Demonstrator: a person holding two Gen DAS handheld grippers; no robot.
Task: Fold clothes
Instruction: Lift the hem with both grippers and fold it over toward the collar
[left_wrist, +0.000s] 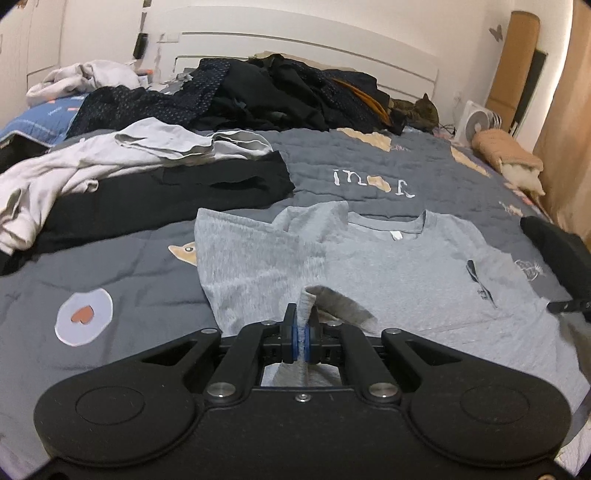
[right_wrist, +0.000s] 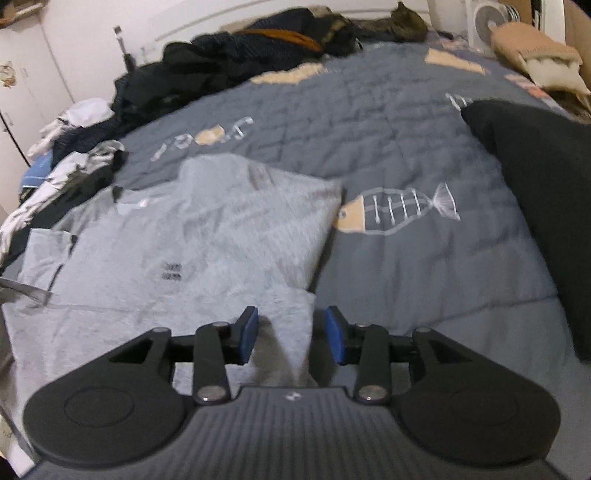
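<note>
Spread across the grey quilted bed (left_wrist: 369, 162) at frame centre, the soft, light grey cotton T-shirt (left_wrist: 388, 266) is pinched by the left claw (left_wrist: 303, 332), while the right claw (right_wrist: 291, 334) is spread, so limp hems are judged best gripped.

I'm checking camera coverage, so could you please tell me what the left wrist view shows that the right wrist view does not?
Only the left wrist view shows the left gripper shut on a raised fold of the grey T-shirt, and the heart patch on the quilt.

Only the right wrist view shows the right gripper with its fingers apart, shirt fabric between them but not pinched, and the fish print.

Both show the T-shirt, the quilt, the dark clothes pile, the cat and the fan.
</note>
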